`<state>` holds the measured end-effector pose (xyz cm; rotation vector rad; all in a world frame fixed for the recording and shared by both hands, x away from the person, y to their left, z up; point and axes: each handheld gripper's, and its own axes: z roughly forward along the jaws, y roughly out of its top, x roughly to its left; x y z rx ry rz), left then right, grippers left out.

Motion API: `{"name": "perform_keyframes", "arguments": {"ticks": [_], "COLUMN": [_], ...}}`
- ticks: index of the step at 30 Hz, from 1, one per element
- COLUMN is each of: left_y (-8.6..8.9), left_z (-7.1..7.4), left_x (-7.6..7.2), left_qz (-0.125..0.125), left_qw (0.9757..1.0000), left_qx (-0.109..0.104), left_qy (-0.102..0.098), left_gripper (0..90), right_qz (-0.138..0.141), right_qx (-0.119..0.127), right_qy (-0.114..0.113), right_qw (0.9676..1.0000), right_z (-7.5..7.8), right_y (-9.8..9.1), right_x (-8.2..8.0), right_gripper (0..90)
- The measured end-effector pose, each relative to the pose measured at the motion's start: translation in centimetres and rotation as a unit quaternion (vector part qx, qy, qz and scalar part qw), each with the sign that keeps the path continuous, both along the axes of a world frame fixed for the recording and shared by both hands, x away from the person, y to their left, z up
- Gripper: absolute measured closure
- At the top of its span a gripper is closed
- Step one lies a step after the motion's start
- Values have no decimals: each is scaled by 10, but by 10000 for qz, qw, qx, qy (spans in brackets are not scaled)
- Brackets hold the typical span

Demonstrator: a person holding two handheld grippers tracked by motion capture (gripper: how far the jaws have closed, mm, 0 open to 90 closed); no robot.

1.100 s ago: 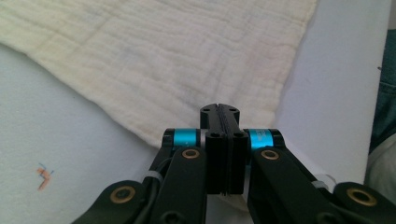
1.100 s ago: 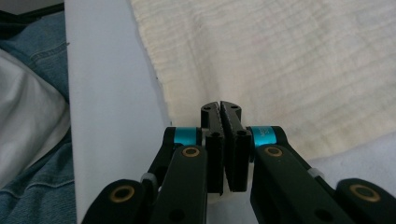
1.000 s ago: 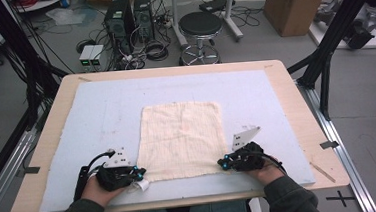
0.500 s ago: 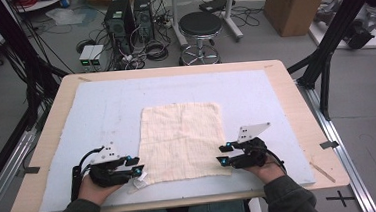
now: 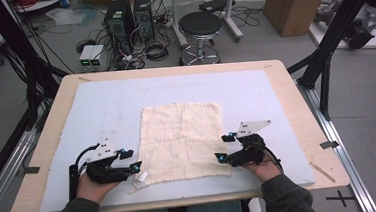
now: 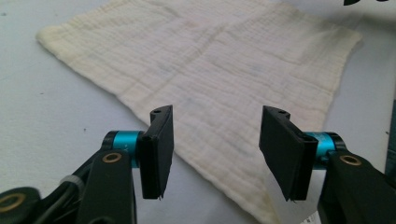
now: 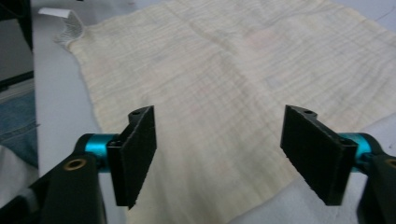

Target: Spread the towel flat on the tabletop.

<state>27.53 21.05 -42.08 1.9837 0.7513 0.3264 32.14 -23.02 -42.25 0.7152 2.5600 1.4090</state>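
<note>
- The cream muslin cloth point(image 5: 182, 140) lies spread flat on the pale blue mat point(image 5: 101, 107), between my two hands
- My left gripper point(image 5: 130, 160) sits just off the cloth's near left corner; its jaws have just been opening and stand wide, nothing pinched between them
- My right gripper point(image 5: 225, 148) hovers at the cloth's near right edge; its jaws have likewise just been opening, wide apart, the fabric lying loose beneath them

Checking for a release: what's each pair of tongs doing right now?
Left tongs: open, just opened, holding nothing; cloth lies flat.
Right tongs: open, just opened, holding nothing.
</note>
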Motion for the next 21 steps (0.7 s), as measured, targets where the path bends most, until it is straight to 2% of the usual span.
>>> {"name": "perform_keyframes", "arguments": {"ticks": [9,21], "left_y": [2,2], "left_z": [0,-1], "left_x": [0,1], "left_qz": [101,105], "left_qw": [9999,9999], "left_qx": [55,102], "left_qy": [-34,-59], "left_gripper": [414,408], "right_qz": [-333,-344], "right_qx": [-21,-2], "right_qy": [-169,-231], "right_qw": [9993,9991], "right_z": [0,0], "right_y": [-1,-1], "right_x": [1,1], "right_gripper": [170,169]}}
